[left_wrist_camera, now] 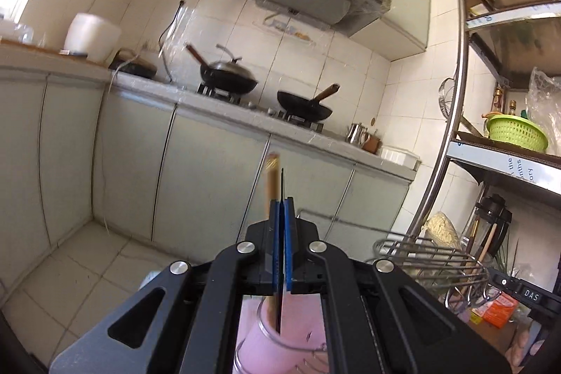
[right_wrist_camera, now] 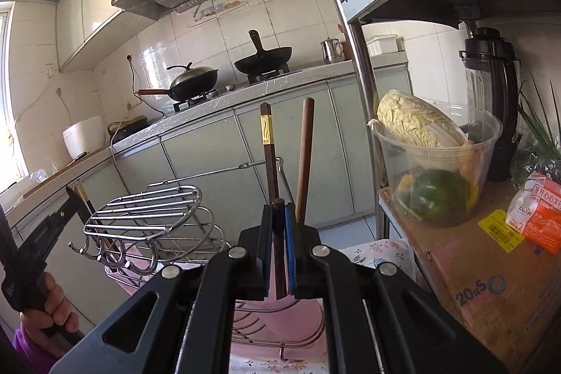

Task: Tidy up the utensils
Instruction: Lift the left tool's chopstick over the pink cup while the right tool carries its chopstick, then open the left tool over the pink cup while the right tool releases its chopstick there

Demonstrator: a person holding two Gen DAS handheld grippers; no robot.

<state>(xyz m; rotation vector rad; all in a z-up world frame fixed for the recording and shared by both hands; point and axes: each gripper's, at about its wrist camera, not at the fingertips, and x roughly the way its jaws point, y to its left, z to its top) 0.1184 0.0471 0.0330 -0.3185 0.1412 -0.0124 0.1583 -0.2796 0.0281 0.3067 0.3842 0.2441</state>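
Both claws mid-task: left claw grips chopstick above cup; right claw clamps dark chopstick (neither placed yet).

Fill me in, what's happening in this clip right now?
A person is sorting chopsticks with a handheld gripper in each hand. The left gripper is shut on a thin chopstick held upright over a glass holder on the pink tray. The right gripper is shut on a dark chopstick with a gold band, beside a wire rack. A second brown stick stands just right of it; whether it is gripped is unclear.
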